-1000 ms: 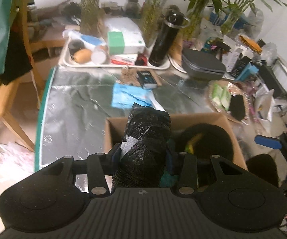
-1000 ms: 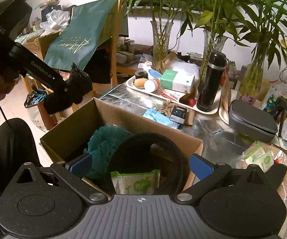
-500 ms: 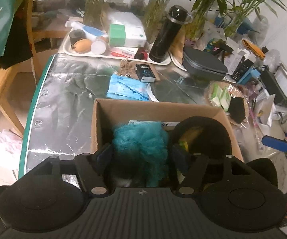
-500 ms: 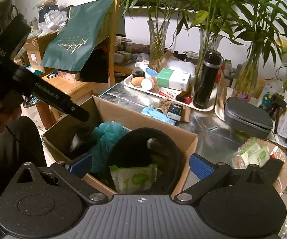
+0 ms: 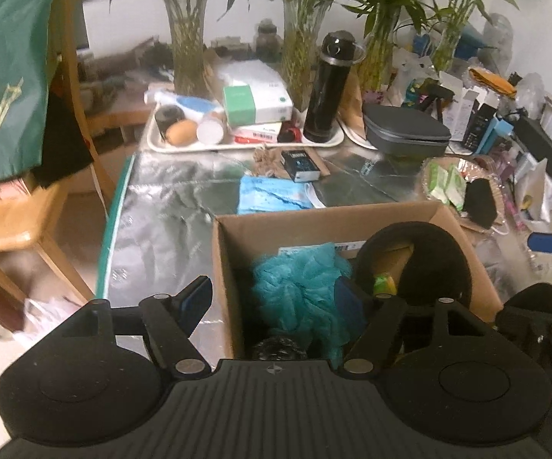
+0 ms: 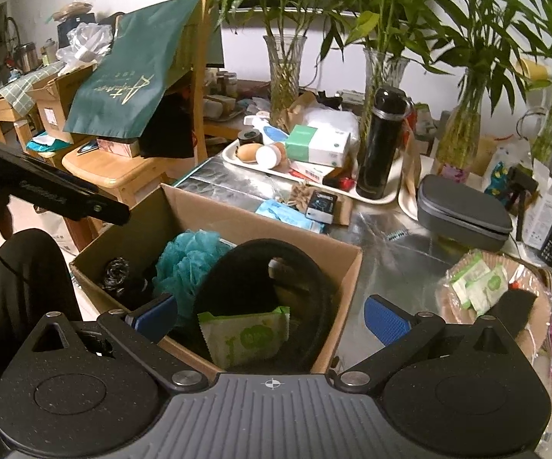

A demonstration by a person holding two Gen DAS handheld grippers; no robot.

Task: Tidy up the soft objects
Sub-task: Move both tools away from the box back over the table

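- Releasing into the cardboard box [image 5: 448, 216] looks like the step in hand: the left hand-held gripper [image 5: 280, 298] hangs over the box's left end with its jaws spread, nothing pinched between them.
- To finish it well, I would lift that hand-held gripper straight up clear of the box wall before swinging away, so a finger does not snag the mesh sponge or drag the box along the table [image 5: 169, 206].
- The right hand-held gripper [image 6: 272, 315] is also spread and empty, poised over the box's near right part above the wipes packet [image 6: 245, 334].
- The black plastic bundle [image 6: 115, 271] lies low in the box's left corner, crinkled and glossy, beside the teal mesh sponge [image 6: 188, 256].
- The sponge is puffy and ruffled and sits mid-box, touching the black padded ring [image 6: 299, 264], which leans upright at the right end.
- Soft things left outside, by my reading: the blue mask pack [image 5: 272, 195] on the table just behind the box, and green packets in the basket [image 6: 463, 267] near the table's right edge.
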